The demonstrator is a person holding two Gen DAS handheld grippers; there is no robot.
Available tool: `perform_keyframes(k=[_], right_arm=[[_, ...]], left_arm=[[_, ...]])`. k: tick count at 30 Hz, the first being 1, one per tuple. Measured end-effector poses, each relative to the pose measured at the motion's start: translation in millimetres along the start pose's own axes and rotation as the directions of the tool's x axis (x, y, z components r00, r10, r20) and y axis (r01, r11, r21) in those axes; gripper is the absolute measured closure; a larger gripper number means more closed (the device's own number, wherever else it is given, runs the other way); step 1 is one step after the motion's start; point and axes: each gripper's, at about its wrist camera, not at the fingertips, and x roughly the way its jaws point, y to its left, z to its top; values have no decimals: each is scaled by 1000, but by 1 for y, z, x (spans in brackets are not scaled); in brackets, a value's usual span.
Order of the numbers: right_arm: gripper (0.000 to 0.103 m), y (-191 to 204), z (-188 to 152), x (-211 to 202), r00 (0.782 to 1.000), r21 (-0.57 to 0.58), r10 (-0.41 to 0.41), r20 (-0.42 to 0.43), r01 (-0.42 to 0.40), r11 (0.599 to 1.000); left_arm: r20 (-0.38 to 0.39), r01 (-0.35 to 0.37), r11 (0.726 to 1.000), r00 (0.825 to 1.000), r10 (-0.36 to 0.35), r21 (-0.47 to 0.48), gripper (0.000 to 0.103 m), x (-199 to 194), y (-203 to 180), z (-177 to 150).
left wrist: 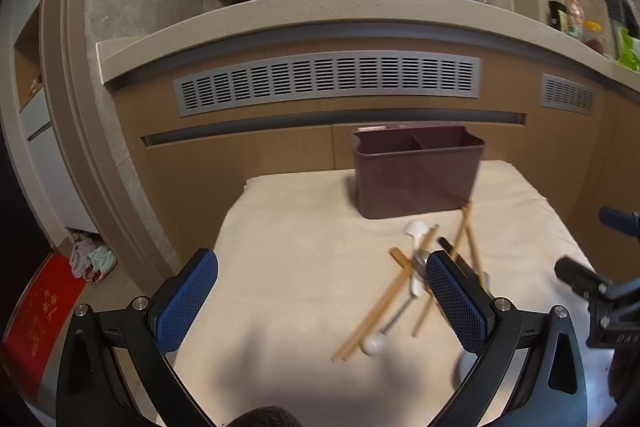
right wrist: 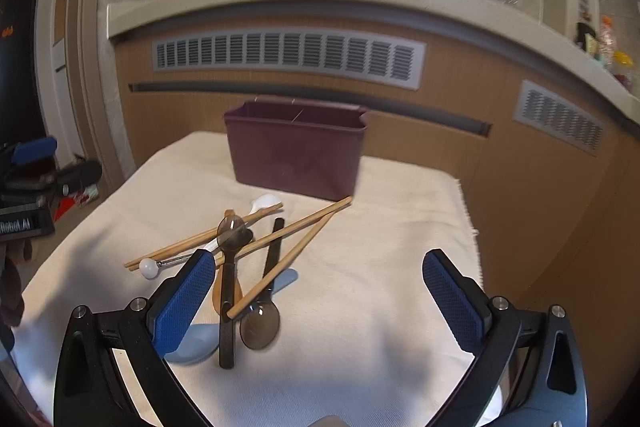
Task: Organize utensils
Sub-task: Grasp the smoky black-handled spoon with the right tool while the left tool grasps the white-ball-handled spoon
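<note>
Tangled utensils point(right wrist: 244, 259) before maroon caddy point(right wrist: 296, 147)

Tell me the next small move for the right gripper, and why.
Probably ease the right gripper forward and down onto the top wooden chopstick. Both grippers are open and empty, the maroon caddy looks empty, and that chopstick lies uppermost across the black-handled spoons, so lifting it should disturb the pile least.

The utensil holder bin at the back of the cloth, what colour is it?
The utensil holder bin is dark purple-brown, clearest in the right wrist view.
</note>
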Motion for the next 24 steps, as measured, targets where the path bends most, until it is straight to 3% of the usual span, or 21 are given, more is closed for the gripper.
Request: perform_keyframes(k=[1,4,7,11,19,21,22,24], right_arm=[[2,3,2,10,1000,-3,22,-19,-22,1000],[24,15,7,38,990,-31,104,-91,-107,994],[28,32,11,64,972,-59,183,-149,-194,979],[43,54,17,93,964,-127,194,-183,-219,968],[50,72,11,142,935,-120,211,-284,-254,960],[59,71,9,147,930,-116,215,-299,-259,959],[70,70,9,146,933,-123,208,-296,-253,960],[73,66,10,144,931,-133,209,-300,-258,957]], left_arm=[[-4,-6,1000,1000,6,-9,0,7,5,2],[-26,-5,999,1000,4,-34,0,32,19,8],[-52,-38,999,998,37,-4,0,55,26,10],[-60,-52,998,997,51,-24,0,73,35,9],[-89,-22,995,996,13,-93,0,89,55,-4],[-90,4,994,996,-13,-107,0,92,57,-7],[-94,12,994,995,-23,-112,0,93,58,-8],[-110,33,992,993,-47,-126,0,98,58,-10]])
